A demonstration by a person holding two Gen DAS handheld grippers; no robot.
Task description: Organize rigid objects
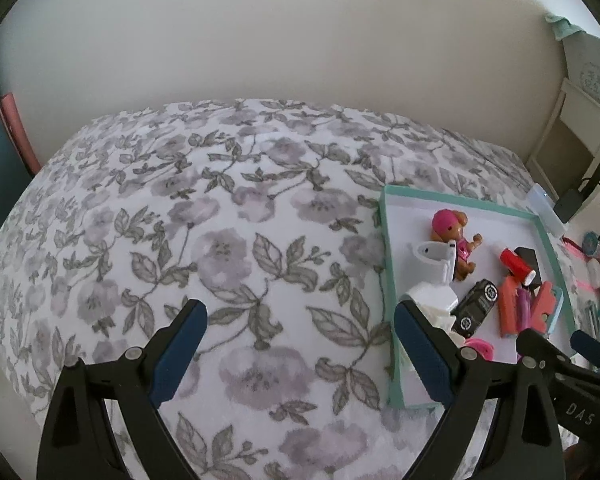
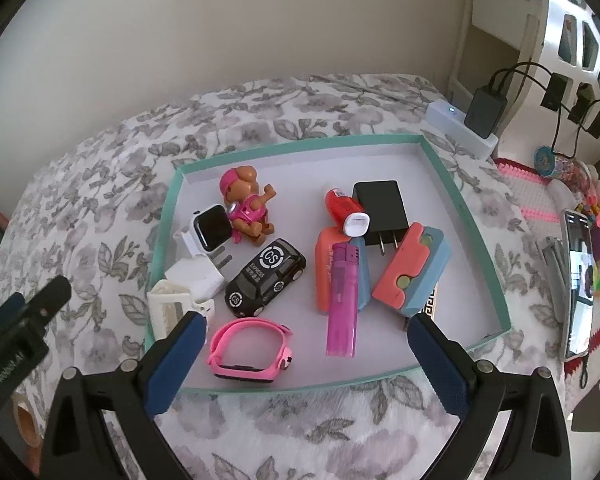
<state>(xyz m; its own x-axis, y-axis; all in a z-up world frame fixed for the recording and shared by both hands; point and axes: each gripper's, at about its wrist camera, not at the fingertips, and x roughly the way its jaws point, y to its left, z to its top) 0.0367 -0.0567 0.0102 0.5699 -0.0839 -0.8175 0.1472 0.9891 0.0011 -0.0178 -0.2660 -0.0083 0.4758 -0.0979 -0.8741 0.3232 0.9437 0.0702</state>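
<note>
My right gripper hangs with its jaws spread wide and empty over the near edge of the teal-rimmed tray. Nearest, the pink watch lies inside the tray, in line with the gap between the blue pads, untouched by either. Just beyond it, the purple lighter lies flat, overlapping a coral-and-blue block. Left of that sits the black toy car, then a white charger plug. Farther back lie the pink dog figure, a white smartwatch, a red tube and a black adapter. My left gripper is likewise released, empty, above the floral bedspread, left of the tray.
</note>
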